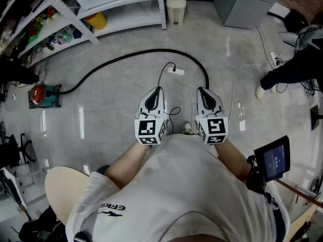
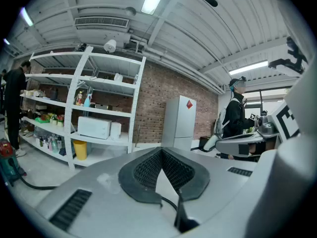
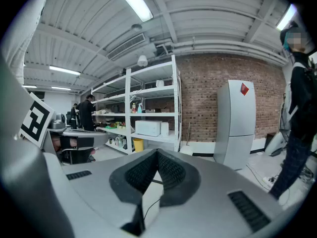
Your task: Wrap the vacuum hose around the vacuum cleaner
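Hose [image 1: 151, 50] in arc, vacuum [image 1: 43, 96] at left

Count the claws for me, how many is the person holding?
2. The left claw is held out over the floor on the left, the right claw beside it on the right. Both are shut and empty. None look hidden.

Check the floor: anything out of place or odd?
Yes. The vacuum hose lies unwrapped in a long arc across the floor, running from the vacuum cleaner at the left to just ahead of the right gripper. A white power strip lies loose inside that arc. Nothing looks spilled or broken.
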